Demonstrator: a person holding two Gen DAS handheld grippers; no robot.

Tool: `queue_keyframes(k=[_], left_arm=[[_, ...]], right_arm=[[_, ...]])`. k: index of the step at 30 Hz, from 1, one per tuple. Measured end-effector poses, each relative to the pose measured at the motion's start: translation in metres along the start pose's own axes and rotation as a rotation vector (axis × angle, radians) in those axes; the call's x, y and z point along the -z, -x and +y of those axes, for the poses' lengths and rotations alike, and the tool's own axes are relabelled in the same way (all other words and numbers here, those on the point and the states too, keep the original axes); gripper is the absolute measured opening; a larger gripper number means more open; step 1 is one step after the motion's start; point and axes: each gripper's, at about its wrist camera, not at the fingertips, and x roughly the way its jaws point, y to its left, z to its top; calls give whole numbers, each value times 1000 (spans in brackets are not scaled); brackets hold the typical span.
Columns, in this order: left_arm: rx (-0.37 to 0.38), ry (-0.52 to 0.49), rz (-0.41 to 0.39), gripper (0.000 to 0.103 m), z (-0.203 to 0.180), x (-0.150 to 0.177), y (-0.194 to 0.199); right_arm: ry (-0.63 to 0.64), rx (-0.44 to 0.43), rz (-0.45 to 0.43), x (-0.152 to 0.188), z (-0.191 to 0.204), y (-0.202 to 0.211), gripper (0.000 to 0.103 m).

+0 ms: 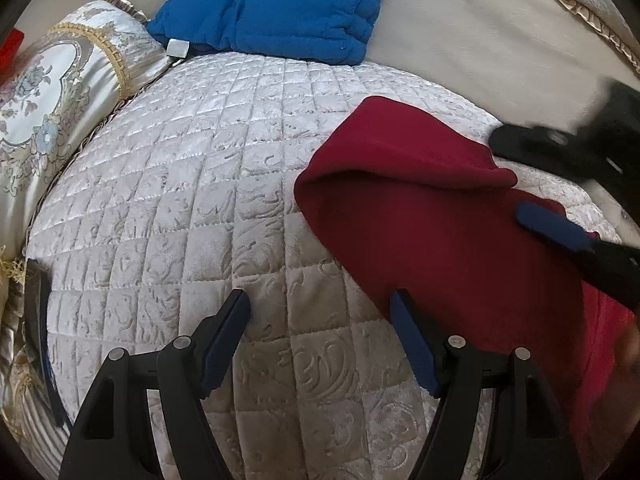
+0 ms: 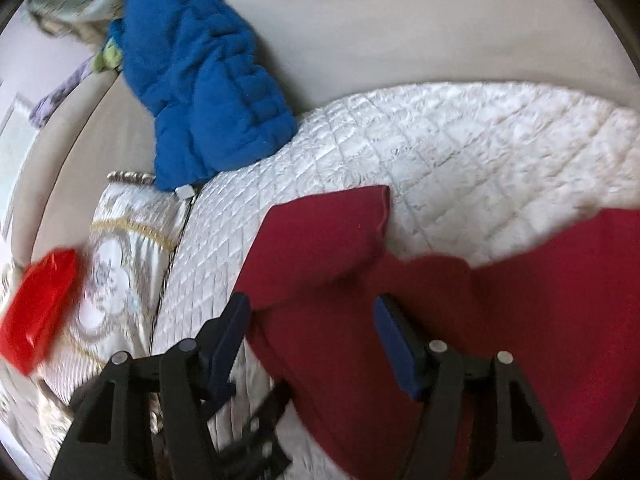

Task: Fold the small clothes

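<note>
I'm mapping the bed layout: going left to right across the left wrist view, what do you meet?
Floral pillow → blue padded garment → dark red garment → right gripper, at the far right edge.

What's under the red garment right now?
The red garment lies on the white quilted cover, which shows all around it. One flap is folded back over the garment itself. Whether anything else sits beneath it cannot be seen; the cloth covers that patch.
</note>
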Motion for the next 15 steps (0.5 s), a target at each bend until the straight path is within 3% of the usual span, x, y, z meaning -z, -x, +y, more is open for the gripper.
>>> queue_keyframes(k=[4,6,7,8,13,15], left_arm=[[-7,-7,-9,52,-2,0,-2],[-8,-8,-11,52,-3,-1,-2],[-10,-9,-15,52,-3,-1,-2],[-13,-12,-18,52,-3,-1,-3],[-26,-20,-40,52,-5,0,2],[9,-24,-79,39,-6,0,13]], right_arm=[[16,24,-10,-10,3,-21,67],[27,62,-16,-13,2,-25,49],[28,78,-10,-13,1,-27,25],[23,83,-5,-14,0,-26,10],[56,80,-87,-12,6,18,7],[79,79,-139,-11,10,52,7]])
